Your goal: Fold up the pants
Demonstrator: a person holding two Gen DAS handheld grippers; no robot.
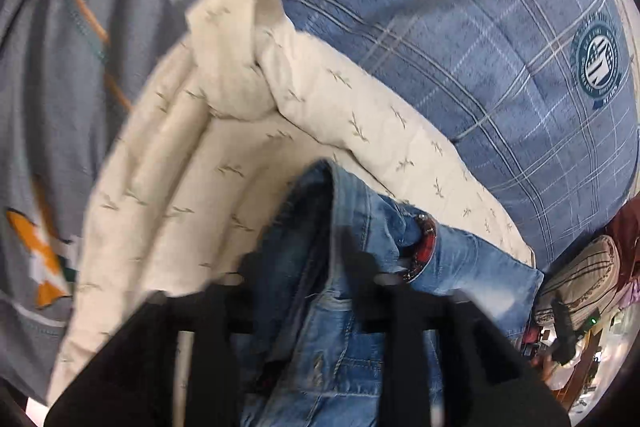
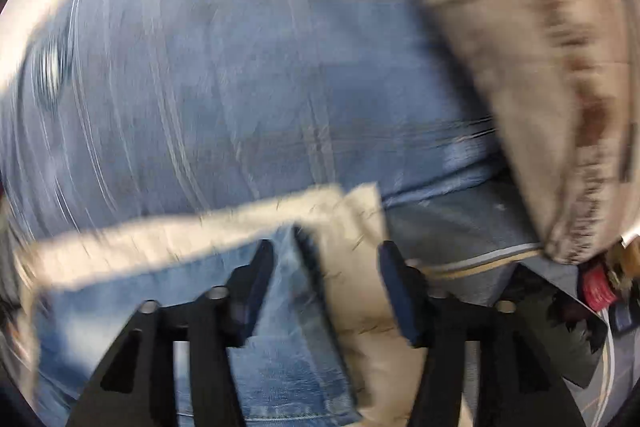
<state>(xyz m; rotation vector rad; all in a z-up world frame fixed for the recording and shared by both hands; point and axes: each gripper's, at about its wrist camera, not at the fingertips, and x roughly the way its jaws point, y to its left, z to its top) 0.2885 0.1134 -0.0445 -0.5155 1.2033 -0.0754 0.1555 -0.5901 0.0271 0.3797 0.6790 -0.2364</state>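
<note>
Blue denim jeans [image 1: 332, 315] lie bunched between the fingers of my left gripper [image 1: 308, 267], which is shut on a raised fold of them near the waistband. The jeans rest on a cream patterned cloth [image 1: 192, 187]. In the blurred right wrist view, my right gripper [image 2: 324, 259] is open, its fingers either side of a jeans edge [image 2: 280, 327] and a strip of the cream cloth [image 2: 360, 267]. The other gripper [image 1: 564, 331] shows small at the right edge of the left wrist view.
A blue plaid bedcover [image 1: 460, 27] with a round badge [image 1: 596, 63] lies behind the cream cloth. A grey printed blanket [image 1: 60, 87] is at the left. A striped beige pillow [image 2: 520, 67] is at the right, also seen in the left wrist view [image 1: 580, 279].
</note>
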